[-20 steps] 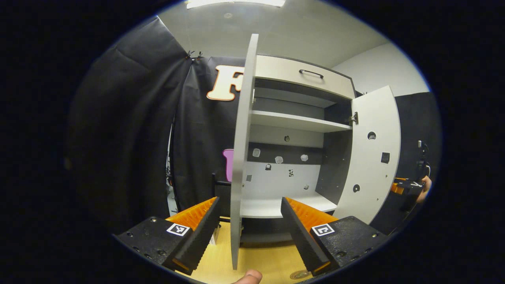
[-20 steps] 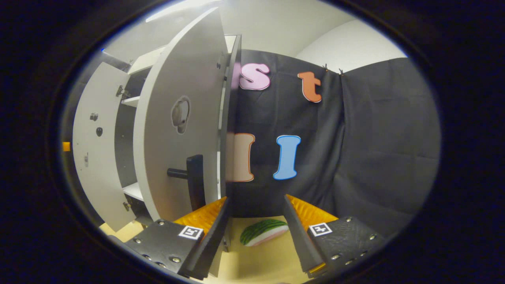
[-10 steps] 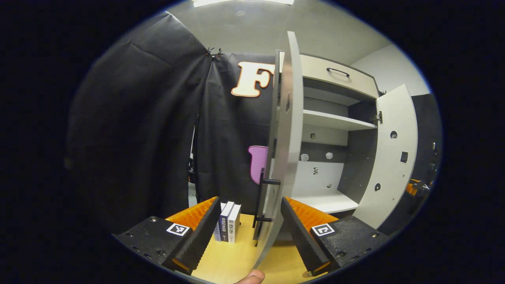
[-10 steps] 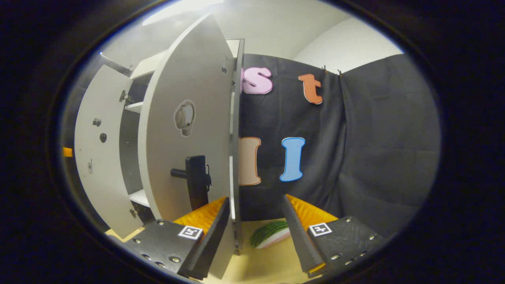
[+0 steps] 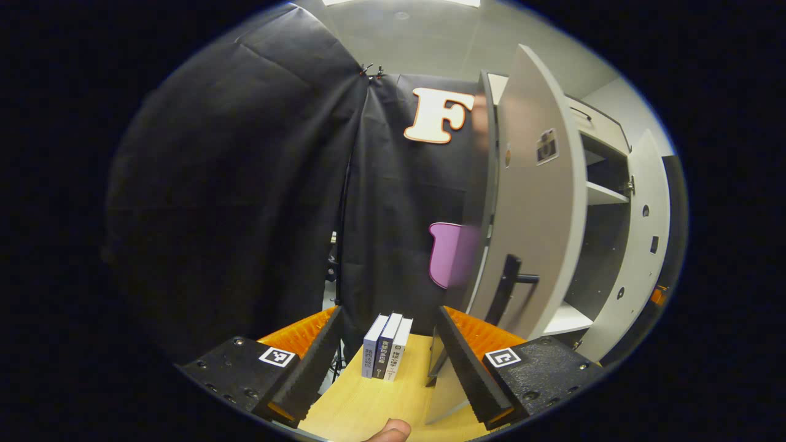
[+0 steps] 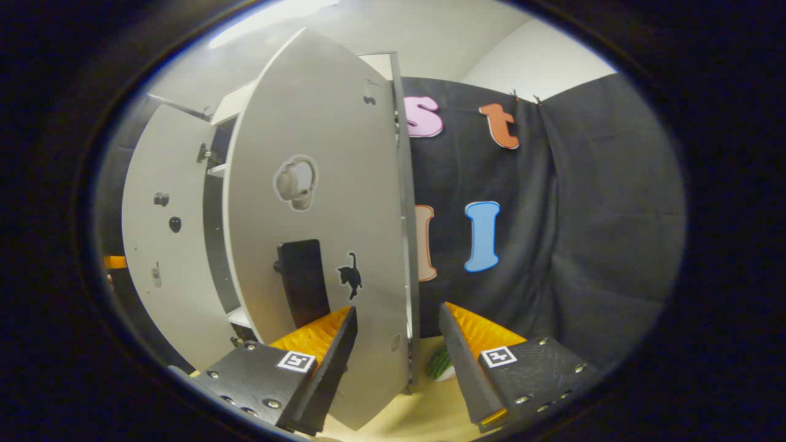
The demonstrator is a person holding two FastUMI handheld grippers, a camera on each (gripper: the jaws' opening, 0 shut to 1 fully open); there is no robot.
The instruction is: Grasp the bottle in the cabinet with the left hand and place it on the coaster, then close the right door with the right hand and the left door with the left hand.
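Note:
In the left gripper view my left gripper (image 5: 387, 368) is open and holds nothing; it sits beside the outer face of the cabinet's left door (image 5: 534, 209), whose lower edge is close to the right finger. That door's black handle (image 5: 513, 288) is just above the finger. The open right door (image 5: 642, 245) stands beyond the empty shelves (image 5: 605, 193). In the right gripper view my right gripper (image 6: 396, 362) is open, close against the outer face of the right door (image 6: 331, 202), near its black handle (image 6: 301, 282). The door's lower edge lies between the fingers. The left door (image 6: 163, 258) stands farther off.
Three upright books (image 5: 387, 347) stand on the wooden table (image 5: 362, 405) just ahead of my left gripper. A watermelon-slice toy (image 6: 439, 363) lies on the table behind the right door. A thumb (image 5: 387, 430) shows at the bottom edge. Black cloth walls stand behind.
Both grippers have moved round to the outer side of their doors. Each door now shows its outer face and handle, and hides more of the cabinet's inside. Both stayed open.

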